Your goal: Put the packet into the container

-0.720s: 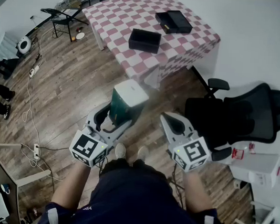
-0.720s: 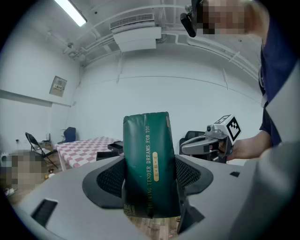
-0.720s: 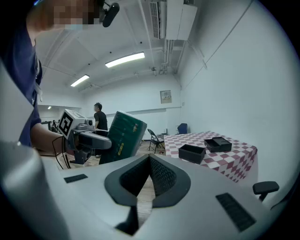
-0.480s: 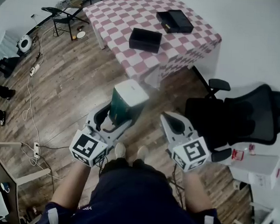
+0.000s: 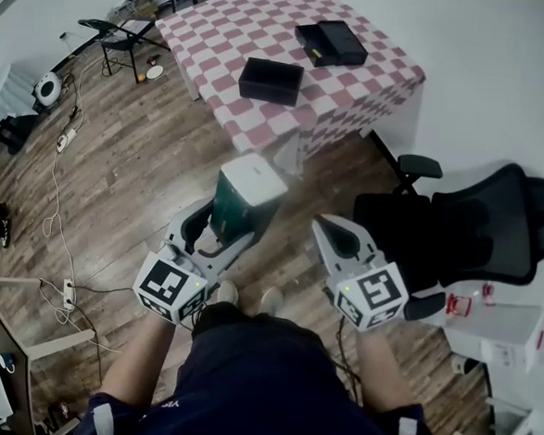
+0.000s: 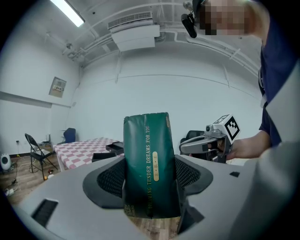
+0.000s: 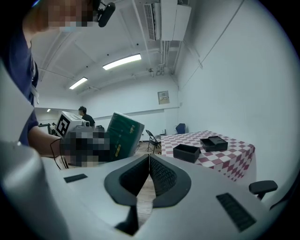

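A dark green packet (image 5: 245, 201) with gold print and a white top stands upright between the jaws of my left gripper (image 5: 223, 225), which is shut on it; the packet (image 6: 151, 164) fills the middle of the left gripper view. My right gripper (image 5: 331, 239) is shut with nothing in it, its pads touching (image 7: 149, 174). A black open container (image 5: 270, 80) sits on the checkered table (image 5: 355, 88) ahead, well beyond both grippers. The container (image 7: 186, 152) and the packet (image 7: 123, 136) also show in the right gripper view.
A second black box with its lid (image 5: 331, 42) lies farther back on the table. A black office chair (image 5: 466, 226) stands to the right. Folding chairs (image 5: 127, 30), cables (image 5: 61, 179) and white boxes (image 5: 510, 331) lie around on the wooden floor.
The table and floor have shifted slightly down and left in the head view as the person moves. Both grippers and the packet keep their places.
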Motion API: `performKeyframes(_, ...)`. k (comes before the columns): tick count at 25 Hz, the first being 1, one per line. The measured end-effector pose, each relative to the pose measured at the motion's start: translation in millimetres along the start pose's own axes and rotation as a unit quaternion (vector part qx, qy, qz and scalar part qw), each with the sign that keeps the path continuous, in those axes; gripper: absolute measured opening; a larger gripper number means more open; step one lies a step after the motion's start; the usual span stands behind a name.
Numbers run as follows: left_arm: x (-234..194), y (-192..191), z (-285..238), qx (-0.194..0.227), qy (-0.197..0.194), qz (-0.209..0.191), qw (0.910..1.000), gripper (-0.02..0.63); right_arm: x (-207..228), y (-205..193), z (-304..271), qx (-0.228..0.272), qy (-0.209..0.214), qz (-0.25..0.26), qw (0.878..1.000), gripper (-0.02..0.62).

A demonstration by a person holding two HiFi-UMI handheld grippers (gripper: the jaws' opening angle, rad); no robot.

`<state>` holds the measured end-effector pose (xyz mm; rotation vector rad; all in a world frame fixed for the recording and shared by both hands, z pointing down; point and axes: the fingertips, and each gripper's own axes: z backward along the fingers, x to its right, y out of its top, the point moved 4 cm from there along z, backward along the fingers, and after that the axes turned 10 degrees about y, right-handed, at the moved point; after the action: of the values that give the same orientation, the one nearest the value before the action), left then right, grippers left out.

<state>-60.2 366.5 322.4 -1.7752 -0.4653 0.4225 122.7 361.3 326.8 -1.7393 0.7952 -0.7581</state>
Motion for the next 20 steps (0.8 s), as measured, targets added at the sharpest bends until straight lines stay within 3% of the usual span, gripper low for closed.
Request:
performKeyframes(7, 9, 15, -14, 0.006, 0.012, -0.012, 0.9998, 0.345, 23, 4, 19, 0.008, 0.003, 0.005, 1.000, 0.018)
performKeyframes(20, -33, 26, -64, 0.017, 0.030, -0.008, 0.9994, 0.342, 73, 10, -16, 0.011, 0.017, 0.010, 1.000, 0.018)
